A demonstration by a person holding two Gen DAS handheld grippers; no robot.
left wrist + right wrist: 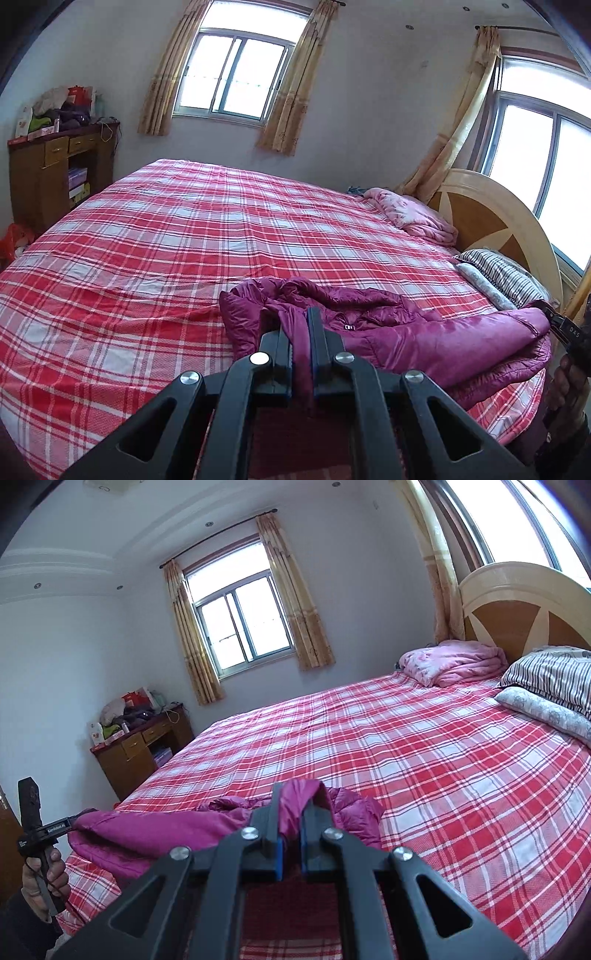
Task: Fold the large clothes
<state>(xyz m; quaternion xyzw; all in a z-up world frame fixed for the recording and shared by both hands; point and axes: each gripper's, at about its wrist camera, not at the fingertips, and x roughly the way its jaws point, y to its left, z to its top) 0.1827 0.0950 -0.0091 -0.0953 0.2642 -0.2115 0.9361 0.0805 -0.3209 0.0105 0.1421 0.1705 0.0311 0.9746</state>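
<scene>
A magenta puffer jacket [424,332] lies bunched at the near edge of the bed with the red plaid sheet [184,258]. My left gripper [300,332] is shut on one edge of the jacket, with fabric pinched between its fingers. My right gripper [293,808] is shut on the other edge of the jacket [147,830]. The edge stretches between the two, lifted a little above the sheet [443,757]. The right gripper also shows at the right edge of the left wrist view [554,317]. The left gripper also shows at the left of the right wrist view [75,818].
A folded pink quilt [410,214] and striped pillows [506,277] lie by the wooden headboard [491,210]. A wooden desk [55,173] piled with items stands by the far wall. Curtained windows [232,77] are behind the bed.
</scene>
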